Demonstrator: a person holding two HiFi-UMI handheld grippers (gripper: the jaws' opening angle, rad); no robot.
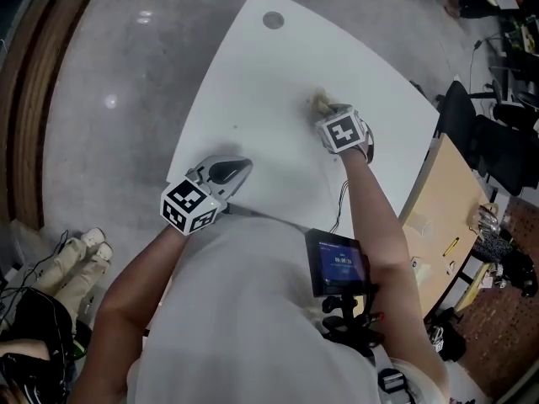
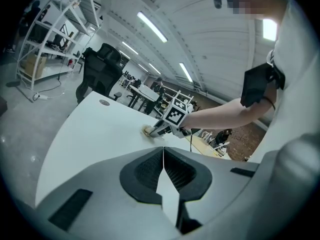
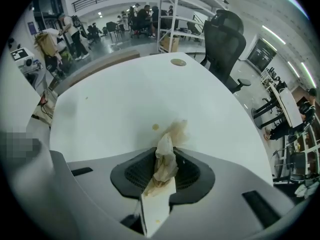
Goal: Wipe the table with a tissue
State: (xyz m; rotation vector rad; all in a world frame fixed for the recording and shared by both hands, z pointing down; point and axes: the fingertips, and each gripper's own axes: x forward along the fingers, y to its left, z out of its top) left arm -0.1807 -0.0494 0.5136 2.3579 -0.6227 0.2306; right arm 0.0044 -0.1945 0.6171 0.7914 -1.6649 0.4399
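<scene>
The right gripper (image 3: 165, 153) has its jaws clamped on a crumpled tissue (image 3: 166, 168), which fills the gap between them. The tissue is stained brownish-yellow, and its loose end sticks out past the jaw tips and meets the white counter (image 3: 120, 99). A small yellowish spot (image 3: 155, 127) lies on the counter just beside that loose end. From the head view this gripper points steeply down over the middle of the counter, towards its right edge, with the person's forearm stretched out behind it. The left gripper (image 2: 163, 153) has its jaws together with nothing between them. It sits low over the near part of the counter, well apart from the right gripper, and whether it touches the surface cannot be told. A round grey cap (image 3: 178, 62) is set into the counter near its far corner. A black office chair (image 3: 224, 39) stands just beyond the far edge, and a wooden desk (image 1: 446, 200) sits beside the counter on the right, above a grey floor (image 1: 109, 99).
</scene>
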